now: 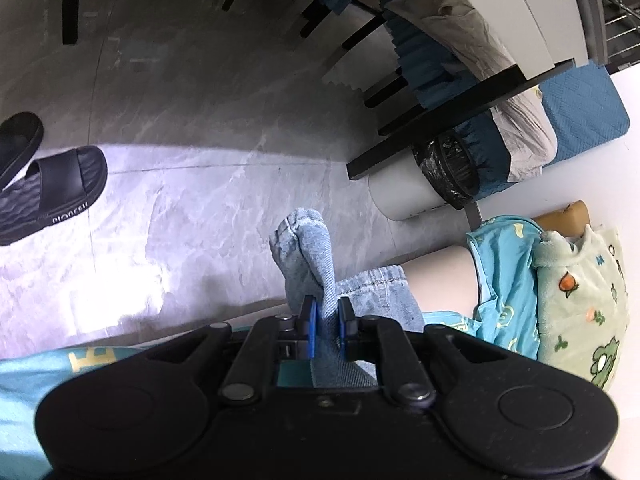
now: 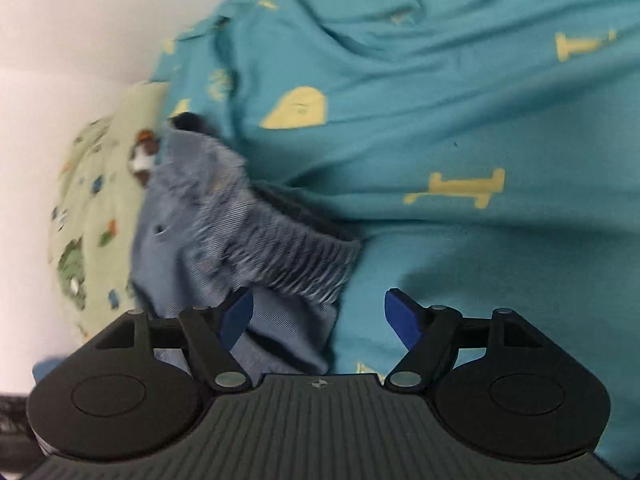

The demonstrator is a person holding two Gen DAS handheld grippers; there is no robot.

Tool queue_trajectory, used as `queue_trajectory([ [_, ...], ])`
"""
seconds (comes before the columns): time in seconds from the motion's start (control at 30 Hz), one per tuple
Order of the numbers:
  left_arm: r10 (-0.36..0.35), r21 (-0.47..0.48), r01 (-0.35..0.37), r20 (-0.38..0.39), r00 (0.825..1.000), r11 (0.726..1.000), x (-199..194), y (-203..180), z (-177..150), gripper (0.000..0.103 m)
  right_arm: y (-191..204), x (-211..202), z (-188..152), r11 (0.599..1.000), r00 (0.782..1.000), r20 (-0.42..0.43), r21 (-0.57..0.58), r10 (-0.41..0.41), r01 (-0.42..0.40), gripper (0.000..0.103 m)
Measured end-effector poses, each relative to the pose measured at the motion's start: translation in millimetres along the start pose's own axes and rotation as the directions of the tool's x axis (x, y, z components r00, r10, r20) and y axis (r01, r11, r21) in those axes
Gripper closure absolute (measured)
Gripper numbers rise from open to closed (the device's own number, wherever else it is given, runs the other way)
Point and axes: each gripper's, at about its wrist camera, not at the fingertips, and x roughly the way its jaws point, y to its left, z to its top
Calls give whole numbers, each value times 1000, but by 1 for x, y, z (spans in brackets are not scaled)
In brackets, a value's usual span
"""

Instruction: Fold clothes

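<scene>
The left gripper (image 1: 327, 320) is clamped on a bunched fold of a light blue denim garment (image 1: 316, 256), the cloth pinched tight between its two blue pads (image 1: 309, 326) and sticking up beyond them over the near edge of a white surface (image 1: 440, 276). Beyond that edge lies a grey marbled floor (image 1: 200, 120) with a black slide sandal (image 1: 52, 188) at the left. To the right, on the white surface, a turquoise printed cloth (image 1: 504, 272) lies against a pale green fleece item with cartoon prints (image 1: 580, 300). In the right wrist view, the right gripper (image 2: 320, 316) has its jaws spread wide, gripping nothing; no earlier view is available for comparison. The denim garment's gathered elastic waistband (image 2: 280, 248), blurred by motion, lies between and just ahead of the blue pads (image 2: 402, 316), resting on the turquoise cloth with yellow shapes (image 2: 440, 100). The pale green fleece (image 2: 92, 208) sits just beside the denim, at its left, near the white surface's bare part (image 2: 60, 40).
</scene>
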Motion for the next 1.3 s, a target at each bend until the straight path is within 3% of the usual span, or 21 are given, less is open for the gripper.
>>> queue_trajectory([
  [0.07,-1,-2,1,0,1000,1000,0,0,0,94,-1,12,5,999,999,-25,32,20,-19,27],
  [0.3,-3,-5,3,0,1000,1000,-1,-1,-1,94,18,34,16,993,996,-12,-80,89,-89,31],
  [0.33,-5,6,5,6,1000,1000,-2,-3,-1,94,20,34,17,991,995,-12,-85,100,-101,36],
  [0.4,-8,31,8,21,1000,1000,-4,-5,-2,94,26,28,16,986,992,13,-112,126,-123,55],
  [0.43,-17,32,16,29,999,999,-6,-6,-2,94,30,24,15,983,990,27,-127,139,-135,72],
  [0.47,-28,30,27,38,999,999,-8,-6,-2,94,35,17,14,975,986,44,-156,164,-155,80],
  [0.6,-75,21,73,86,993,997,-23,-6,-1,95,65,-21,8,920,954,166,-348,251,-182,84],
  [0.73,-105,-23,108,125,987,994,-38,2,4,95,66,-50,17,899,892,287,-371,350,-233,85],
  [0.83,-84,-88,93,107,991,992,-37,12,8,95,63,-62,33,916,868,393,-370,303,-152,85],
  [0.9,-59,-156,69,70,996,985,-31,22,11,99,54,-61,49,938,868,431,-330,245,-101,85],
  [1.0,-13,-212,22,44,999,977,-24,32,15,100,21,-42,78,980,908,398,-189,133,-61,85],
  [1.1,28,-209,-17,47,998,978,-22,33,17,100,-6,-15,93,997,944,331,-78,1,27,85],
  [1.23,60,-160,-50,60,996,986,-25,27,15,99,-9,-8,91,994,947,318,-90,-36,68,82],
  [1.3,54,-130,-45,69,996,991,-29,22,13,96,-2,-15,81,986,940,336,-130,-54,103,76],
])
